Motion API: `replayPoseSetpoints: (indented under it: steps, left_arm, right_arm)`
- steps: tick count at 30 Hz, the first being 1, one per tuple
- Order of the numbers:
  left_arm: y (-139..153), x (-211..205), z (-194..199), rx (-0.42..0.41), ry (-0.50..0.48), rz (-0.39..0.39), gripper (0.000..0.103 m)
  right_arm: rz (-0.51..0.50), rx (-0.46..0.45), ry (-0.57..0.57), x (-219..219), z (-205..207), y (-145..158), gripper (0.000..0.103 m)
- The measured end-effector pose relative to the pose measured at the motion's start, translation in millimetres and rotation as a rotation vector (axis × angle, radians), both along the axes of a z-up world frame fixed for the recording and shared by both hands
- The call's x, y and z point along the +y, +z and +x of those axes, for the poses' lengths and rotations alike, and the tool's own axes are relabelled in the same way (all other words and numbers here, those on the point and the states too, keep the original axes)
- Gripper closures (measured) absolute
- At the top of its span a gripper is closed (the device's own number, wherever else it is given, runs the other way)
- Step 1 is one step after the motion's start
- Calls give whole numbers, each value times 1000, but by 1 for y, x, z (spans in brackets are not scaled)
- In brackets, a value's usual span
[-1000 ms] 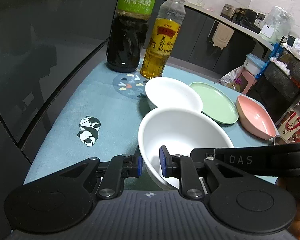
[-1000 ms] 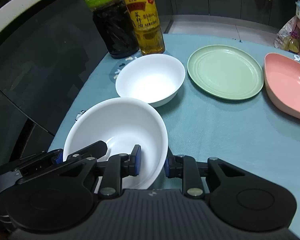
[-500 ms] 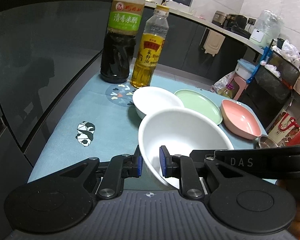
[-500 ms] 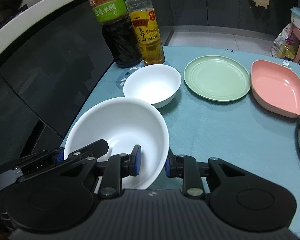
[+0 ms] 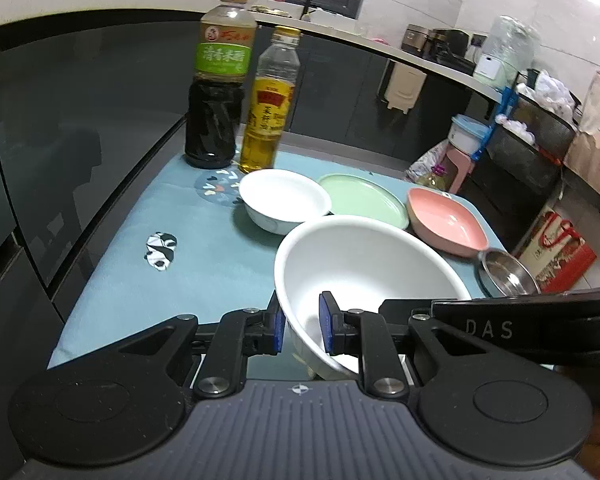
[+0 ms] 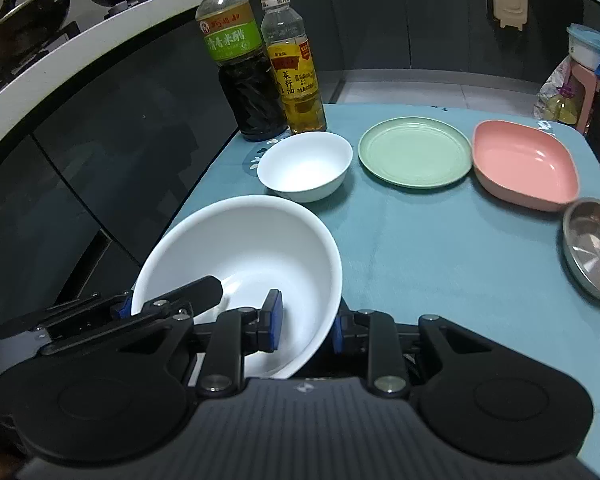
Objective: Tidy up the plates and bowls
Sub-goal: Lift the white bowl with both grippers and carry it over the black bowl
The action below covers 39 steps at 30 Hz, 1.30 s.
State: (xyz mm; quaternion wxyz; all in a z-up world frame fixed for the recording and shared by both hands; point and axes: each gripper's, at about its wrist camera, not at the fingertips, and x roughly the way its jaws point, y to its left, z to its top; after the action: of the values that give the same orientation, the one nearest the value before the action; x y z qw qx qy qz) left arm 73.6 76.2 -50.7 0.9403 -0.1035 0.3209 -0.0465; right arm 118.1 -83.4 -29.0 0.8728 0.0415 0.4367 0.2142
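Both grippers hold a large white bowl point(image 5: 364, 264) lifted above the teal mat. My left gripper point(image 5: 300, 328) is shut on its left rim. My right gripper point(image 6: 306, 326) is shut on its right rim, and the bowl point(image 6: 244, 256) tilts a little. Farther back on the mat stand a small white bowl point(image 6: 306, 166), a green plate point(image 6: 414, 152), a pink dish point(image 6: 524, 164) and a steel bowl point(image 6: 594, 246) at the right edge. They also show in the left wrist view: the small white bowl point(image 5: 284, 200), the green plate point(image 5: 364, 198), the pink dish point(image 5: 446, 220) and the steel bowl point(image 5: 504, 272).
A dark vinegar bottle point(image 6: 240, 68) and a yellow oil bottle point(image 6: 294, 68) stand at the mat's point(image 6: 440, 248) back left corner. A dark glass cabinet front point(image 5: 80, 120) runs along the left. Stools, bags and bins point(image 5: 540, 160) sit on the floor beyond the table.
Both grippers have risen and drawn back with the large white bowl, so the dishes on the mat look smaller and farther. The steel bowl has come into view.
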Motion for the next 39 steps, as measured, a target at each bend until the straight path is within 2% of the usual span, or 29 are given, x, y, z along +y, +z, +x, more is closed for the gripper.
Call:
replayPoseSetpoints:
  steps: [18, 39]
  left_arm:
    - [-11, -40, -39, 36, -112, 34, 87]
    - [-27, -52, -40, 97, -136, 66, 87]
  right_arm:
    - [16, 31, -67, -47, -48, -23, 90]
    - [35, 92, -91, -55, -50, -42, 90]
